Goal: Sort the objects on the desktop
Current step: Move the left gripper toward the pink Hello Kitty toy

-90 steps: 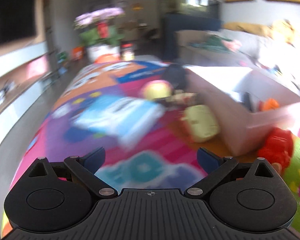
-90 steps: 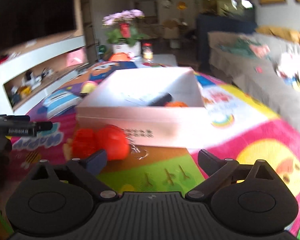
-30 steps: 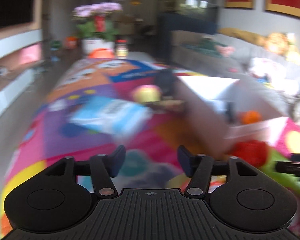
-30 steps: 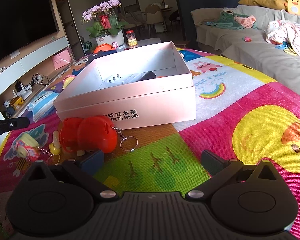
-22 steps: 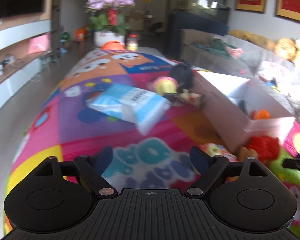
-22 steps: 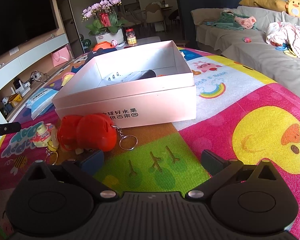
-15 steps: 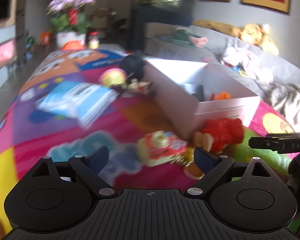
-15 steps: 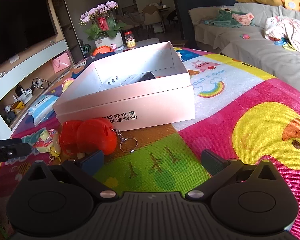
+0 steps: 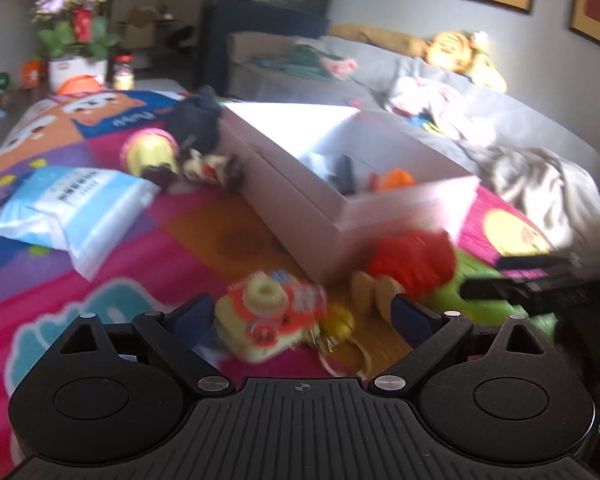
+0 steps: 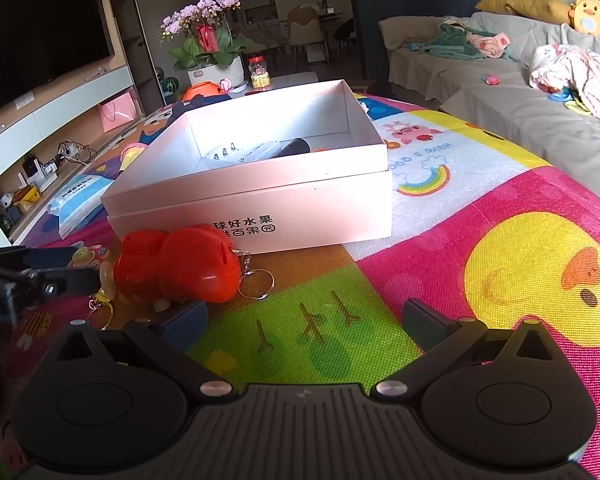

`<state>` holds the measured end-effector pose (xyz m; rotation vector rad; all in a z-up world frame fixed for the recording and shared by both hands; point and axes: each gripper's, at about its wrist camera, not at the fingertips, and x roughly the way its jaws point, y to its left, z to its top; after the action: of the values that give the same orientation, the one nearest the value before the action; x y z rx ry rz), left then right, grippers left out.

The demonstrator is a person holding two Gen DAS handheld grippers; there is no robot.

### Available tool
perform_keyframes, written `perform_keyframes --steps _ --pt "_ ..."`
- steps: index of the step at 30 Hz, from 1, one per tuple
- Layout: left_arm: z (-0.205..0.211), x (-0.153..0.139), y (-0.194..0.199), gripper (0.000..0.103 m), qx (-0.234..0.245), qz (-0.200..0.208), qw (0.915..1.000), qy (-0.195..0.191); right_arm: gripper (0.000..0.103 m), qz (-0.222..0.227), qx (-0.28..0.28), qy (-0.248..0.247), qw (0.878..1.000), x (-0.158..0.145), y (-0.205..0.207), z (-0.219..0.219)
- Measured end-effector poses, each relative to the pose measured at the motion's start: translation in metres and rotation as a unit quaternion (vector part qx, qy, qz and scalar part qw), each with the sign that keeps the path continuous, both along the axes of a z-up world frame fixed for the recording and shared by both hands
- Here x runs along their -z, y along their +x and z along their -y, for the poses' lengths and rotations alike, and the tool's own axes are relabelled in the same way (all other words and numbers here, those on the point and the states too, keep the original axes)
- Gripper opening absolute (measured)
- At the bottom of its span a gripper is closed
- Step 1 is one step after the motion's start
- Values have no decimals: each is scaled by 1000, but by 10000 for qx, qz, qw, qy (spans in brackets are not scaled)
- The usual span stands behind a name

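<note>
- the small red-and-cream toy camera keychain (image 9: 270, 318) lies on the colourful play mat (image 9: 100, 240), just short of the pale pink cardboard box (image 10: 260, 208), likely the sorting bin.
- the left gripper (image 9: 300, 316) straddles it, jaws released, seemingly lining up a grasp.
- the red boxing-glove keychain (image 10: 180, 268) waits beside the box.
- the right gripper (image 10: 304, 320) hovers empty, jaws spread.

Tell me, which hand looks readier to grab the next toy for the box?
The left, probably. The left gripper is open with the small toy camera between its fingers. The right gripper is open over bare mat, the red toy off to its left.
</note>
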<state>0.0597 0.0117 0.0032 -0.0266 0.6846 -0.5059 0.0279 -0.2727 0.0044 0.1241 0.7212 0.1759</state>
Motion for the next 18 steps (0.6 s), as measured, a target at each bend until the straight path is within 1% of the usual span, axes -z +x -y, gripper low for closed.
perform_keyframes --steps 3,5,7,8,10,12,13,14,17,18 --pt "0 -1 -19 99 339 -104 9993 -144 103 -3 -3 -22 10000 0 0 0" --pt "2 -1 -34 99 716 -226 9968 -269 103 -6 -3 -29 10000 0 0 0" --pt "6 -2 -47 99 1065 -211 9938 -244 103 -9 -5 -47 10000 0 0 -1" --pt "8 -3 -52 100 1100 -123 9938 -140 103 -11 -7 -64 10000 0 0 -1" --pt "10 -5 -52 100 911 105 9956 167 103 -20 -12 -111 9999 0 0 -2" --pt "10 -6 -44 100 515 281 9972 466 103 -27 -16 -153 9999 0 0 -3" --pt "10 -6 -37 100 365 332 9973 545 103 -30 -17 -169 9999 0 0 -3" --pt "10 -6 -30 100 322 363 9974 539 103 -32 -18 -179 9998 0 0 -4" --pt "13 -6 -14 100 423 361 9978 365 103 -35 -20 -199 9998 0 0 -4" --pt "16 -4 -10 100 441 351 9977 375 103 -37 -20 -212 9998 1 0 -4"
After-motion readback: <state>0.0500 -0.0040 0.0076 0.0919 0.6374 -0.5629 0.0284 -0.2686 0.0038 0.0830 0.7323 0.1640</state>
